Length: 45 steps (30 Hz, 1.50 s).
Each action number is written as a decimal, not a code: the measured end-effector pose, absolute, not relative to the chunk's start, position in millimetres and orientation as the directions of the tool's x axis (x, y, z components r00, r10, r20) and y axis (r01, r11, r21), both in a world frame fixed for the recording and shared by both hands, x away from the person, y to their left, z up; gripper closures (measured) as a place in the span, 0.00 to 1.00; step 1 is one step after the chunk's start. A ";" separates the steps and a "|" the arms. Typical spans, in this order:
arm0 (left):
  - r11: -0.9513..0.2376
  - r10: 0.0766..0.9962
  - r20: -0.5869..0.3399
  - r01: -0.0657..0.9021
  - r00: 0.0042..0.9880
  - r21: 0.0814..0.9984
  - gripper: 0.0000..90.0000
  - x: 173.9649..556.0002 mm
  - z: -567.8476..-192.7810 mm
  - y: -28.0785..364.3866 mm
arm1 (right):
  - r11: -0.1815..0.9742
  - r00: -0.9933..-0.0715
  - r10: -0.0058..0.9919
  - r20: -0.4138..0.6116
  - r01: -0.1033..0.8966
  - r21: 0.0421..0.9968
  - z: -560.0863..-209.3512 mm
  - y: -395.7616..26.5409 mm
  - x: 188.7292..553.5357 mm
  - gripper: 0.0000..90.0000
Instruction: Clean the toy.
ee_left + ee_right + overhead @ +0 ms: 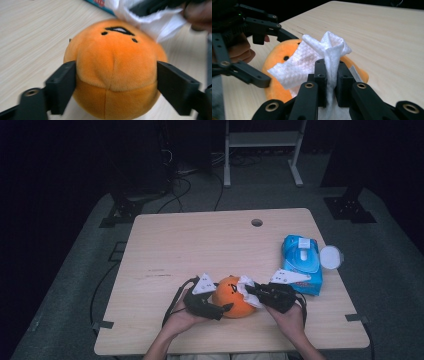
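Near the front edge of the pale wooden table (200, 240), the high view shows the round orange plush toy (231, 298), which the left gripper (116, 82) clasps with its 2 jaws spread wide against its sides, while the right gripper (329, 75) is pressed together, pinching a crumpled white paper tissue (312, 60) against the toy's top.

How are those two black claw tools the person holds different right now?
The left gripper has its fingers spread wide around the orange plush toy; the right gripper has its fingers pinched tight. The left holds something round and bulky; the right grips a thin white wipe lying on the toy. Both are black and hand-held.
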State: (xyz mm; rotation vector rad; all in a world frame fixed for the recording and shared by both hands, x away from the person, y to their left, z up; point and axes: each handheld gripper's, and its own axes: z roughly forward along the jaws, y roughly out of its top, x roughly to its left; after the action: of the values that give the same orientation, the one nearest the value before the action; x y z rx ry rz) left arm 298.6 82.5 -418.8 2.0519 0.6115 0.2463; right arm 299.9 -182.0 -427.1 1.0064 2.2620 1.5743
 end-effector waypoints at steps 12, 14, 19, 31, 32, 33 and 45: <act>-0.441 0.527 -0.058 0.331 0.848 0.834 0.21 302.2 -423.3 90.3 | 0.205 -0.729 0.649 0.217 0.442 0.873 -436.6 -188.8 304.7 0.89; -0.441 0.521 -0.049 0.318 0.852 0.839 0.17 300.5 -421.5 86.8 | 0.206 -0.736 0.643 0.210 0.430 0.879 -434.5 -184.3 301.4 0.89; -0.483 0.515 -0.015 0.305 0.857 0.821 0.28 301.8 -423.8 93.7 | 0.228 -0.768 0.616 0.179 0.390 0.892 -429.0 -175.9 296.4 0.89; -0.441 0.529 -0.007 0.282 0.848 0.852 0.28 301.9 -425.7 91.7 | 0.221 -0.744 0.645 0.173 0.399 0.890 -434.1 -181.4 298.9 0.89; -0.447 0.524 -0.002 0.277 0.852 0.851 0.29 301.9 -426.1 93.0 | 0.221 -0.745 0.644 0.173 0.398 0.890 -434.0 -181.6 298.9 0.89; -0.452 0.520 0.000 0.276 0.854 0.848 0.32 302.0 -426.0 94.6 | 0.222 -0.743 0.646 0.177 0.404 0.888 -434.6 -182.7 299.3 0.89; -0.463 0.503 -0.004 0.273 0.864 0.843 0.29 299.6 -423.4 92.0 | 0.221 -0.766 0.618 0.178 0.387 0.895 -425.8 -173.2 291.3 0.89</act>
State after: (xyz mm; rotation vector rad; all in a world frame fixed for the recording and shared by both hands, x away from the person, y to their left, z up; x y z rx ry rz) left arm 299.6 92.0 -423.4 2.0786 0.5630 0.3037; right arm 291.3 -173.2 -425.8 0.9549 2.2756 1.5679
